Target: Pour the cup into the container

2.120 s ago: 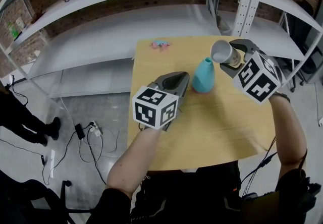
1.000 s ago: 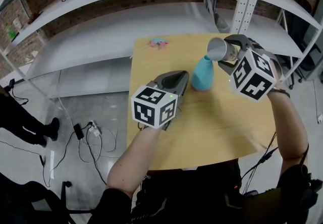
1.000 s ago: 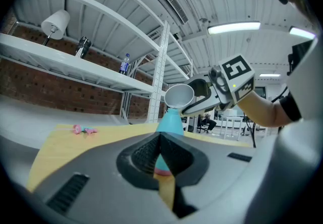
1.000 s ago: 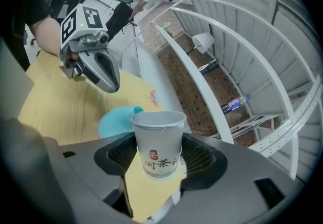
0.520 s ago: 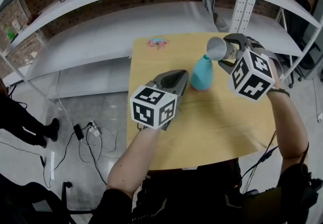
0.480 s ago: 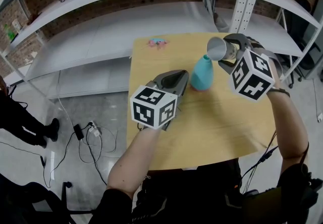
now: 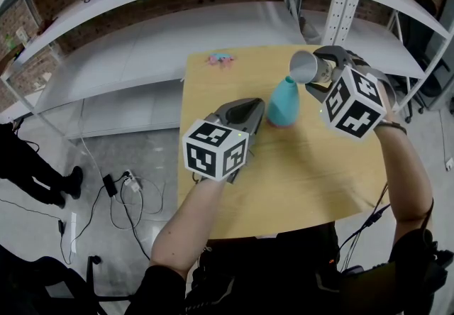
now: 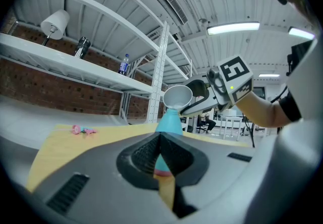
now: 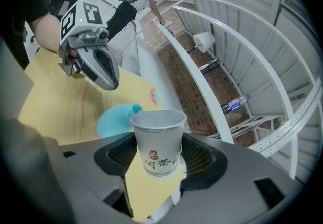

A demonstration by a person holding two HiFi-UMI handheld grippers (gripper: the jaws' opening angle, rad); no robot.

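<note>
R gripper [image 9: 159, 163]: ribbed pads stand wide apart and press both sides of a white paper cup [image 9: 157, 134] w/ a red mark and dark characters. Grip is on the cup's lower half, and the rim sticks out past the fingertips. In head view the cup is tipped on its side, mouth facing left, lifted off the table. Its rim is just above and right of the neck of the teal narrow-necked container [image 7: 283, 104].

L gripper [image 8: 160, 151]: pads closed together at the tips, nothing btwn them. It's held about level over the table's left part, pointing at the container, near it but not touching.

The container stands upright on a pinkish base, on the far middle of the light wooden table [image 7: 305, 164]. A small pink-and-blue item [image 7: 222, 60] lies near the far left corner, well apart.

Beyond the table is grey metal shelving [image 7: 177, 23] w/ a clear bottle [image 8: 123, 64] on it. On the floor to the left are tangled cables [image 7: 131, 189] and a person's dark legs [image 7: 32, 164].
</note>
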